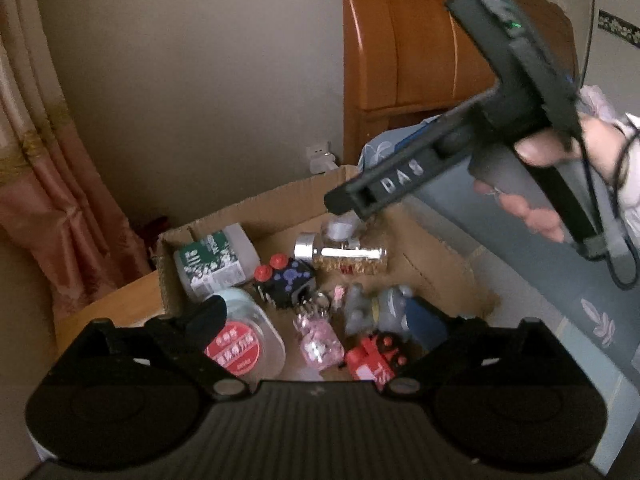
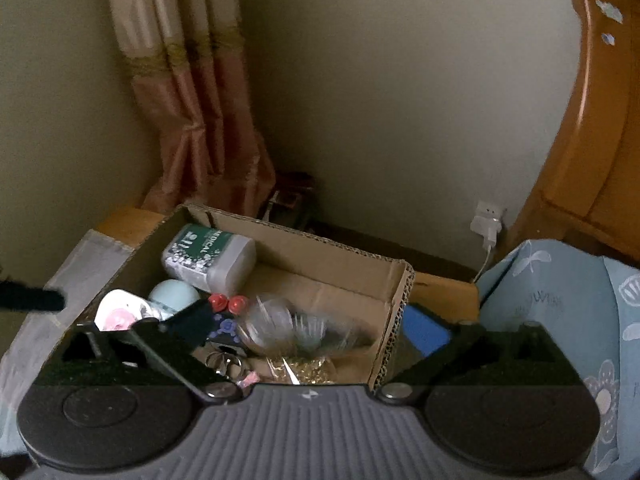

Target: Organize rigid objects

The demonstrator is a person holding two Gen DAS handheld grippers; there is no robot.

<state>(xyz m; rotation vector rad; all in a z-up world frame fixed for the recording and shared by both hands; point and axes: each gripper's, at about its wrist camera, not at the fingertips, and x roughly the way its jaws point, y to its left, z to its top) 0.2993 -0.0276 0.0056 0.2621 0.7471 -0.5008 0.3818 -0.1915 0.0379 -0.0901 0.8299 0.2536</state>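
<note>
A cardboard box (image 1: 280,210) holds several small objects: a white bottle with a green label (image 1: 214,262), a jar with a red label (image 1: 244,346), a black cube with red knobs (image 1: 286,280), a clear bottle of gold bits (image 1: 344,254), a pink trinket (image 1: 318,340) and a red toy (image 1: 372,360). My left gripper (image 1: 320,320) is open and empty above the box. My right gripper (image 2: 316,320) is open over the box (image 2: 320,248), above the blurred clear bottle (image 2: 288,324). The right gripper also shows in the left wrist view (image 1: 348,200), over the clear bottle.
The box stands on a wooden surface (image 1: 116,304) in a room corner. A bed with a blue patterned cover (image 2: 560,300) and a wooden headboard (image 2: 592,140) lies to the right. A pink curtain (image 2: 200,120) hangs at the left. A wall charger (image 2: 488,224) is behind.
</note>
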